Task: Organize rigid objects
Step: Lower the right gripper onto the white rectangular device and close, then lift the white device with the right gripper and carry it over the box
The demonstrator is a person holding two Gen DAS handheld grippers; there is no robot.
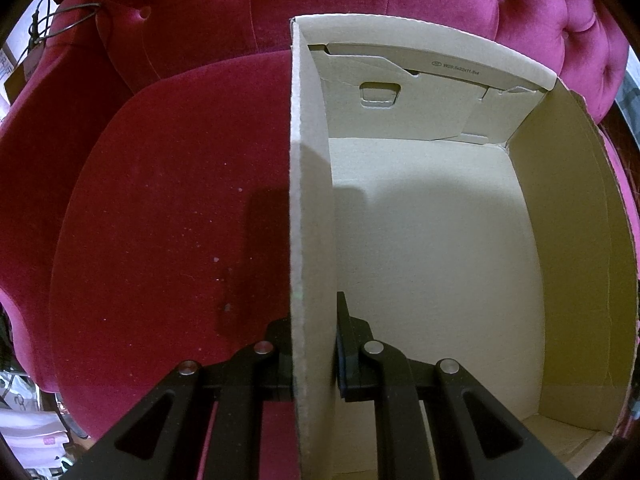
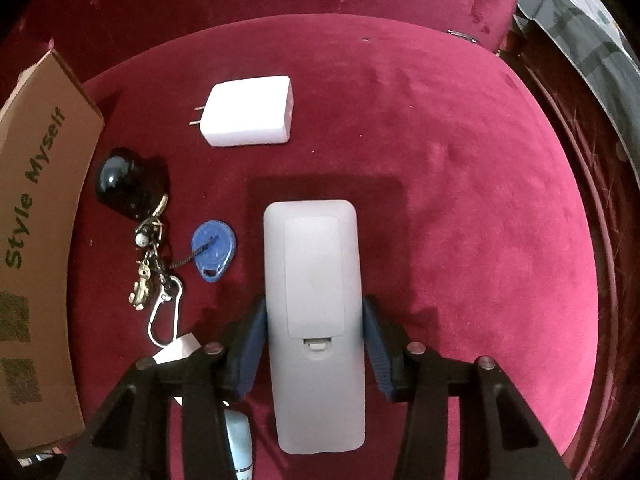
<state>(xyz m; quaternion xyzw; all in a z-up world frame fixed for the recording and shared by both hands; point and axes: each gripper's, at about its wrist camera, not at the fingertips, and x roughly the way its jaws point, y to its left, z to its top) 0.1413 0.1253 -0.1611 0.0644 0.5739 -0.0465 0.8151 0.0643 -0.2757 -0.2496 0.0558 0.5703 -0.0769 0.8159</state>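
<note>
My left gripper (image 1: 312, 320) is shut on the left side wall of an open, empty cardboard box (image 1: 432, 240), one finger outside and one inside. The box stands on a red velvet seat cushion (image 1: 160, 220). In the right wrist view, a grey remote control (image 2: 312, 248) lies back side up on the cushion (image 2: 460, 200). My right gripper (image 2: 314, 304) straddles its lower half, and both blue pads (image 2: 252, 352) touch its long sides. To its left lie a white wall charger (image 2: 248, 112), a blue key fob (image 2: 214, 250) and a black keychain ornament (image 2: 120, 182) with a carabiner (image 2: 164, 316).
The box's brown outer side, printed "Style Myself" (image 2: 36, 220), stands along the left edge of the right wrist view. A pale blue object (image 2: 240, 444) and a white tag (image 2: 178, 348) lie under my right gripper's left finger. The tufted sofa back (image 1: 400, 0) rises behind the box.
</note>
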